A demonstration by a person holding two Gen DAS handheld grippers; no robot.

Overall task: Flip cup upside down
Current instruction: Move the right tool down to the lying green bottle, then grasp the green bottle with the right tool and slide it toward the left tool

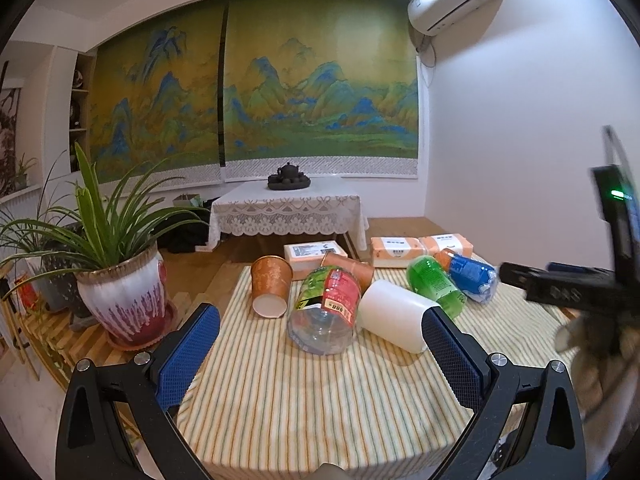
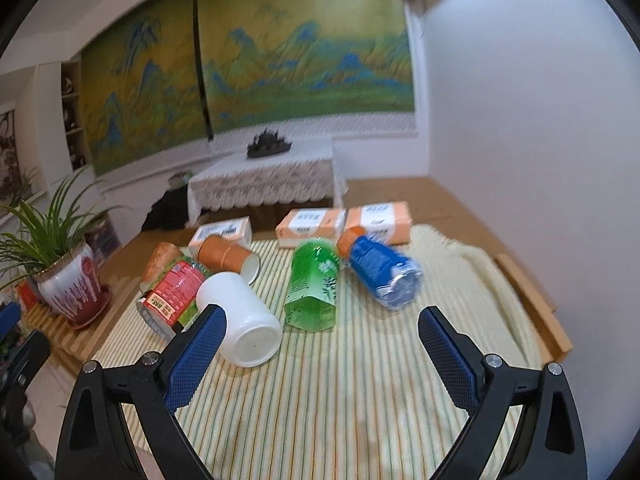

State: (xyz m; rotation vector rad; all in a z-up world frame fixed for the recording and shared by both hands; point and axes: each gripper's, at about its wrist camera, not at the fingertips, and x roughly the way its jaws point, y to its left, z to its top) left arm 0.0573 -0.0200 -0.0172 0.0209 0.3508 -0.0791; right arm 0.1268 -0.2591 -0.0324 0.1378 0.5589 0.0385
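Note:
A white cup [image 1: 390, 314] lies on its side on the striped cloth [image 1: 320, 400]; it also shows in the right wrist view [image 2: 240, 316], its flat base toward me. Two orange paper cups lie on their sides: one [image 1: 272, 284] with its white mouth toward me, another [image 1: 352, 268] behind the bottles. My left gripper [image 1: 320, 344] is open and empty, short of the white cup. My right gripper [image 2: 320, 344] is open and empty above the cloth [image 2: 340, 400], its left finger [image 2: 196, 356] near the white cup.
Three plastic bottles lie on the cloth: a red-labelled one [image 1: 324, 308], a green one [image 2: 314, 284] and a blue one [image 2: 380, 270]. Tissue packs [image 2: 344, 220] sit behind them. A potted plant [image 1: 124, 292] stands left of the table. A lace-covered table [image 1: 288, 212] is farther back.

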